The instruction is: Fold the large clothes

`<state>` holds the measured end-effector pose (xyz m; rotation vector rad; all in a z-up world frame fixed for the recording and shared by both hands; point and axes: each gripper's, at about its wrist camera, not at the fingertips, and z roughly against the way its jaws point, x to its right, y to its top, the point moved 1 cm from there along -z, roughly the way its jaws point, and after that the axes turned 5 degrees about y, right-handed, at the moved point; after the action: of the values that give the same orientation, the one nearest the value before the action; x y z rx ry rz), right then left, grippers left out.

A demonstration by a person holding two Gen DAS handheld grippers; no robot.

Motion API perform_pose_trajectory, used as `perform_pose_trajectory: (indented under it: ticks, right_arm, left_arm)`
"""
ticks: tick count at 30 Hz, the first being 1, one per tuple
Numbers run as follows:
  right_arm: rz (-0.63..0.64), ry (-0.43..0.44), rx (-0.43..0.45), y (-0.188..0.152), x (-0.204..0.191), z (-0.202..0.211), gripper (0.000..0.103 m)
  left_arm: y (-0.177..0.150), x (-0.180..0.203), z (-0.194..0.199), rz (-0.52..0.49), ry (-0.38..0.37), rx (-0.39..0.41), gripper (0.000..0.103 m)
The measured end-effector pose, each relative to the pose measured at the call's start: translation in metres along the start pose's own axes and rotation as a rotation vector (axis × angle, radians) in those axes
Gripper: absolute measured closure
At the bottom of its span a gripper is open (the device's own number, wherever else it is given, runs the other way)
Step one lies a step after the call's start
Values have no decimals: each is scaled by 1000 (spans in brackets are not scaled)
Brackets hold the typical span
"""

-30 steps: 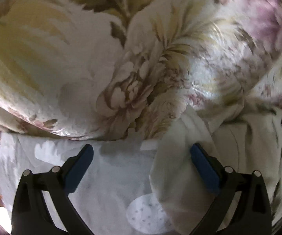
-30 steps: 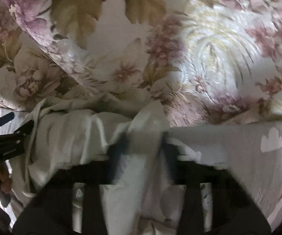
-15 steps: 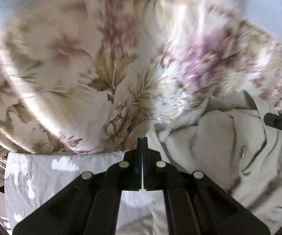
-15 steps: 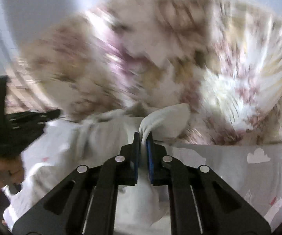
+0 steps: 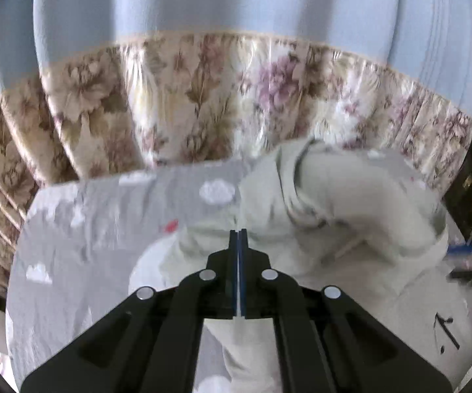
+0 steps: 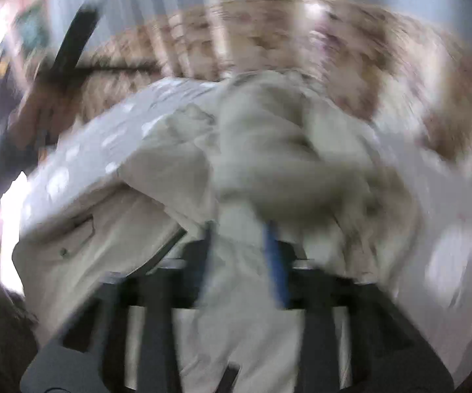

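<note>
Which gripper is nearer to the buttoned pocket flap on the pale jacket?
Right. The right gripper is just beside the pocket flap; the left gripper is farther back.

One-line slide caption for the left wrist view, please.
Left gripper shut on a thin fold of the pale jacket, heaped on the cloud-print sheet before a floral curtain.

L gripper [image 5: 238,234]: bottom centre of left wrist view, black linkage arms fanning to lower corners, jaws pressed flat together, blue pads meeting in a thin vertical line, pale cloth pinched at the seam. R gripper [image 6: 241,249]: bottom centre of right wrist view, heavy blur, jaws opening, blue pads [image 6: 277,262] apart w/ pale cloth between them. Blurred hand [image 6: 36,111] w/ dark gripper at upper left of right wrist view.
</note>
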<state>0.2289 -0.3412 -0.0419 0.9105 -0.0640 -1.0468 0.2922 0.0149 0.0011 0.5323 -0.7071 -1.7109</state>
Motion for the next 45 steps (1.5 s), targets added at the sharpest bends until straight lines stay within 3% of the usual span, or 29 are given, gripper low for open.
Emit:
perform_pose_trajectory:
  ticks: [2,5,7,9,13,16,18,20,22,23,24,27,28,29,31,33,35,39,45]
  right_arm:
    - [-135,-48,80,2,20,20,34]
    - [-332,-147,130,24,53,26,32]
    - [-461,-124,159,45,76,23,30]
    - [-516,-153,196,78,99,13,30]
    - [-526,-165,131,134,136,-24,29]
    - [-518,-103,-11,156,159,-67,28]
    - [-477,-116,-163,164,164,-110,28]
    - [-438,-115,-226,166,159,-134,28]
    - [-446,-59,-245,166,157,-148,28]
    - [-446,-38,-266,166,153,-156,29]
    - [-431,-41,-287,167,151,-163,32]
    - [-347,-45,-380,165,137,-184,61]
    - [-319,-48,-397,164,132,-188,76]
    - [-281,-59,-406,165,126,-191,83]
    - [-236,-89,-395,167,120,-191,92]
    - [-192,-134,-348,174,112,-186,96]
    - [-187,-149,-281,181,110,-176,98]
    - [-170,-162,-139,204,97,-145,99]
    - [-34,-139,81,235,33,-61,99]
  left_arm:
    - [-5,3,-6,8,-7,-23,100]
    - [5,10,-12,-3,7,-16,100]
    - [22,14,-17,-10,21,-1,100]
    - [35,14,-22,-5,25,3,100]
    - [65,16,-43,-8,39,0,100]
    - [92,18,-71,-37,56,-15,95]
    - [107,20,-100,-56,42,-60,78]
    - [120,20,-132,-61,52,-96,72]
    - [126,24,-165,-64,22,-170,48]
    - [128,26,-185,-64,-10,-225,31]
    - [129,30,-204,-70,-36,-273,29]
    - [128,43,-240,-123,-47,-358,29]
    - [126,47,-251,-142,-53,-395,29]
    - [122,52,-261,-159,-77,-424,31]
    - [115,61,-269,-192,-88,-439,52]
    - [115,65,-266,-195,-97,-399,84]
    - [118,64,-259,-189,-78,-364,96]
    - [139,52,-223,-154,-44,-249,98]
    - [169,18,-93,-56,-138,-21,98]
